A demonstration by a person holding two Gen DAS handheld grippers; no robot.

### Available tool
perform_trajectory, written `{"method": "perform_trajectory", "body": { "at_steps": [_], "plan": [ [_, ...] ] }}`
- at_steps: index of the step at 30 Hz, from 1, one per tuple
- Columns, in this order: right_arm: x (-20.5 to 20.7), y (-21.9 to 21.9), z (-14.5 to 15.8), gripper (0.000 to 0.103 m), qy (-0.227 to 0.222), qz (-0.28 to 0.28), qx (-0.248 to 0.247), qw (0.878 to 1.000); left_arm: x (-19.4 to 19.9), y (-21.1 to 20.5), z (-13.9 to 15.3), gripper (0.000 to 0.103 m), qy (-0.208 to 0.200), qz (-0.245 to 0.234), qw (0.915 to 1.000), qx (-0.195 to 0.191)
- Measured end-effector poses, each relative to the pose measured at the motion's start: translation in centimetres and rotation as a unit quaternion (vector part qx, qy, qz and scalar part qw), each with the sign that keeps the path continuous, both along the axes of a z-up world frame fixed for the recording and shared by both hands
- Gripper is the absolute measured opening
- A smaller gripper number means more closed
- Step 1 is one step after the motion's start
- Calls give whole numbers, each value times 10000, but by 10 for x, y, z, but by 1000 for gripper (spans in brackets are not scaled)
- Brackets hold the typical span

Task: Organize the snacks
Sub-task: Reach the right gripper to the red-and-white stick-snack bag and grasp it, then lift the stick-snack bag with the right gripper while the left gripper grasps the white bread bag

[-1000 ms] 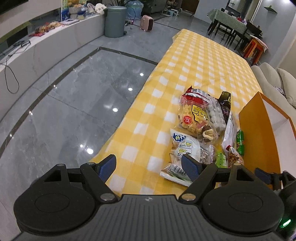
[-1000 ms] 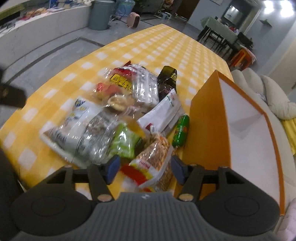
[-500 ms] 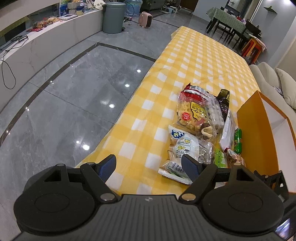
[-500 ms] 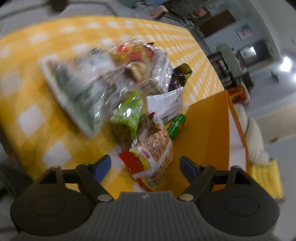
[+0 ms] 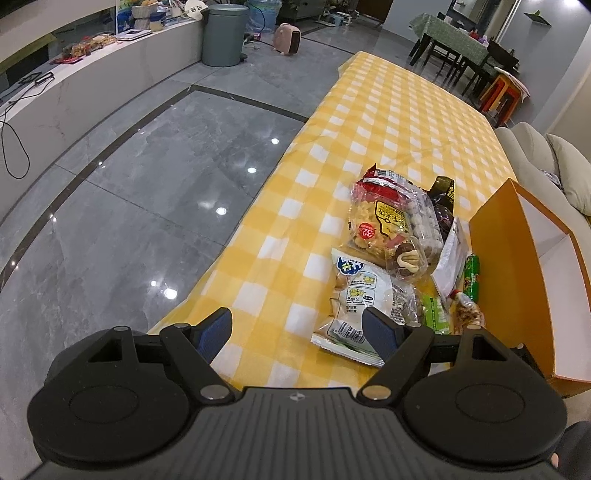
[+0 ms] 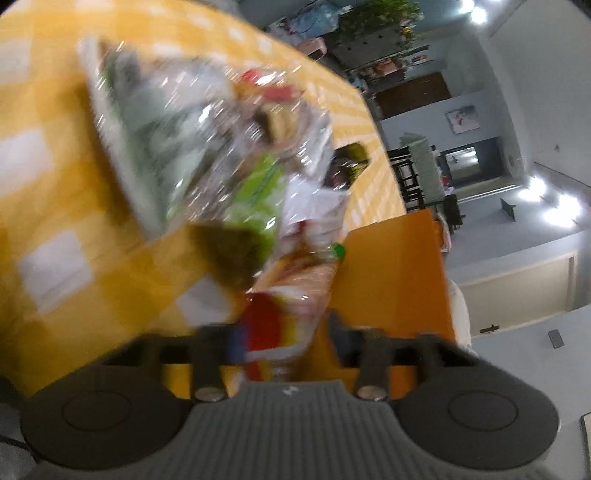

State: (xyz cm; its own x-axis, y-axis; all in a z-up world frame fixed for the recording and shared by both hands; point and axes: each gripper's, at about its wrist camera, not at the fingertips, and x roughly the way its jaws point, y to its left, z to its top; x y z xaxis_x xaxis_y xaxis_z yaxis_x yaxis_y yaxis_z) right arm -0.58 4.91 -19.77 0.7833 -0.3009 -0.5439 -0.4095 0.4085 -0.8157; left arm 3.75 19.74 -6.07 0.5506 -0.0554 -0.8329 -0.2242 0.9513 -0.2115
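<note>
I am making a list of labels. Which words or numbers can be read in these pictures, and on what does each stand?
"32": red round sticker on the cookie bag.
Blue logo on the white bread bag: characters too small to read.
Yellow label on the cookie bag: print unreadable.
Right wrist view: all blurred; peanut bag text unreadable.

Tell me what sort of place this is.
Most likely an open-plan living and dining room in a home. A sofa sits beside the long table with its yellow checked cloth, a dining table with dark chairs stands farther back, and the polished grey floor has a lidded bin.
</note>
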Motion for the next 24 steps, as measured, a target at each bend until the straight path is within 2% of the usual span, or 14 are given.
{"method": "perform_trajectory", "body": {
  "at_steps": [2,3,6,7,9,11,13,17,19,22,24],
  "plan": [
    [-7,-1,0,30,-67,198,-34,9998,-1,1,1,94,-43,-17,10000,-73],
    [-8,-3,5,29,-88,160,145,9997,-1,1,1,94,-61,-12,9999,-121],
    [-8,-11,34,25,-94,-32,931,9956,-1,1,1,94,-59,56,9998,-205],
    [-6,-16,45,25,-10,-169,1352,9907,-1,1,1,94,-46,66,9998,-204],
    [-3,-30,73,24,261,-605,2397,9686,0,-2,1,94,-30,67,9998,-168],
    [4,-46,92,25,744,-1132,3377,9314,0,-5,2,94,-19,61,9999,-97],
    [8,-59,100,25,939,-1427,3864,9064,-1,-9,3,94,-35,21,10000,-46],
    [10,-71,89,26,1085,-1579,4240,8852,0,-17,2,94,-21,-87,9999,113],
    [9,-74,82,26,890,-1479,4331,8847,1,-21,1,94,-25,-115,9997,211],
    [7,-68,77,26,676,-1174,4097,9021,4,-28,-2,94,-29,-297,9990,346],
    [6,-70,80,24,596,-1160,4127,9015,9,-34,-3,94,66,-470,9978,463]
  ]
}}
